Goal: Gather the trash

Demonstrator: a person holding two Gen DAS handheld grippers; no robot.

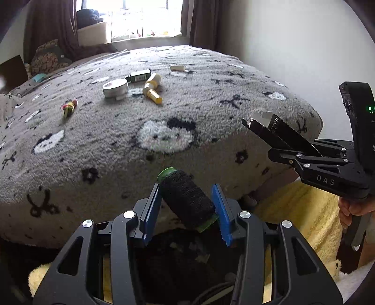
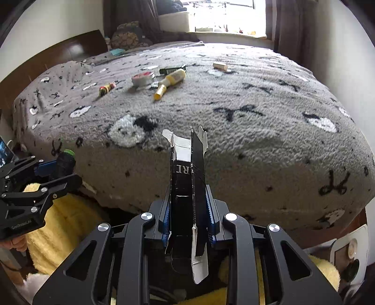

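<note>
My left tongs [image 1: 187, 206] pinch a spool of black thread [image 1: 186, 199], tilted, off the near edge of the bed [image 1: 211, 112]. My right tongs [image 2: 188, 208] pinch a flattened black carton [image 2: 187, 187]. On the bed blanket lie a round tin [image 1: 115, 88], a yellow bottle [image 1: 152, 88] and a dark bottle [image 1: 138, 75], close together.

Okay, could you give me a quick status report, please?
Left hand-held gripper shut on thread spool. Right hand-held gripper shut on flattened black carton. More items on bed. Nothing blocking.

Blown-out window [image 1: 131, 16] backlight, fisheye-warped edges
</note>
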